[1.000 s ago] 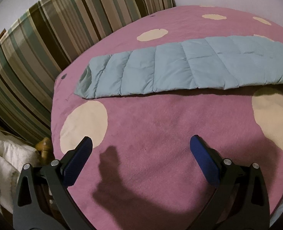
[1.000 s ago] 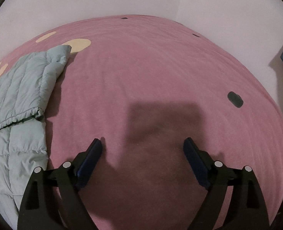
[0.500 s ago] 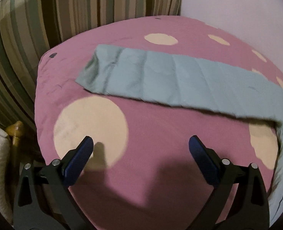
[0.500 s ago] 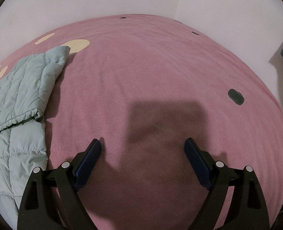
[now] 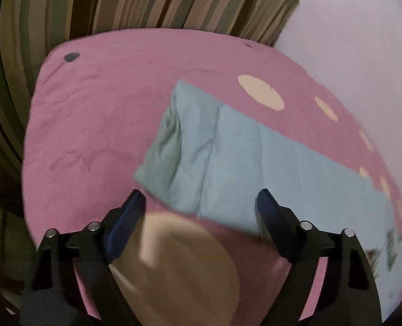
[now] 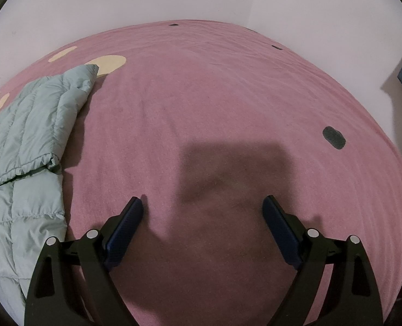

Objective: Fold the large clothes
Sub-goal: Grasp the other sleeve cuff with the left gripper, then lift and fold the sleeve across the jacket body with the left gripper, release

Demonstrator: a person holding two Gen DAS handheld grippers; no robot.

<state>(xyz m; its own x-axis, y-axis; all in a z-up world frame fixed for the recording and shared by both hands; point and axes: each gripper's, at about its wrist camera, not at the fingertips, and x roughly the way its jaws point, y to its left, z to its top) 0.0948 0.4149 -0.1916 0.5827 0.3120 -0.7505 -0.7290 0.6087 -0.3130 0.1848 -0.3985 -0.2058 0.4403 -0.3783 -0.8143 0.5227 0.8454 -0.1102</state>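
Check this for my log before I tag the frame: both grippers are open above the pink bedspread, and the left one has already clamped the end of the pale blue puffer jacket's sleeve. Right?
Not quite. The left gripper is open, as the left wrist view shows: its jaws stand apart just short of the pale blue puffer jacket, holding nothing. The rest holds: the right gripper is open too, and both are above the pink bedspread.

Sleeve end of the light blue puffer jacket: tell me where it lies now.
In the left wrist view the sleeve end lies flat on the pink bedspread, just ahead of the open left hand-held gripper, toward the striped curtain.
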